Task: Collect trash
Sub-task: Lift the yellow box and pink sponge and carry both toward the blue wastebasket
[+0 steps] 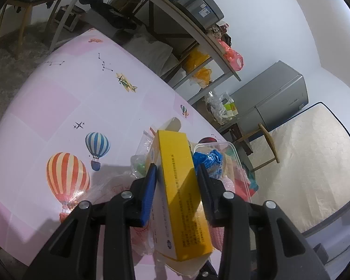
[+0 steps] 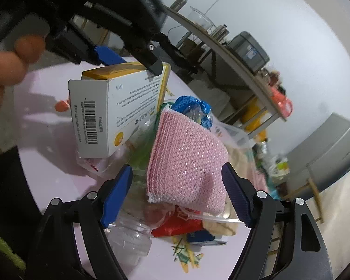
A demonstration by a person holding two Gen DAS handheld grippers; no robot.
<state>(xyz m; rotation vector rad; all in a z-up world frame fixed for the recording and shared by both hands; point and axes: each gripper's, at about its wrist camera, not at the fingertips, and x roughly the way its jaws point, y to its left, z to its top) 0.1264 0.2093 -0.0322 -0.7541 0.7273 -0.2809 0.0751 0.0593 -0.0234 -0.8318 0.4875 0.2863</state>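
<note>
Yellow carton (image 1: 179,186) clamped in the left gripper (image 1: 176,175) awaits binning in the clear container (image 1: 235,149), while the right gripper (image 2: 177,182), jaws apart, must close on the pink knitted pad (image 2: 189,163).

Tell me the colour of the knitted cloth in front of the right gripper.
Pink knitted cloth with white edging, clearest in the right wrist view.

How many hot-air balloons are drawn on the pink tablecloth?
3: an orange striped balloon nearest, a blue striped balloon beside it, a tiny balloon further back. The trash pile may hide more.
</note>
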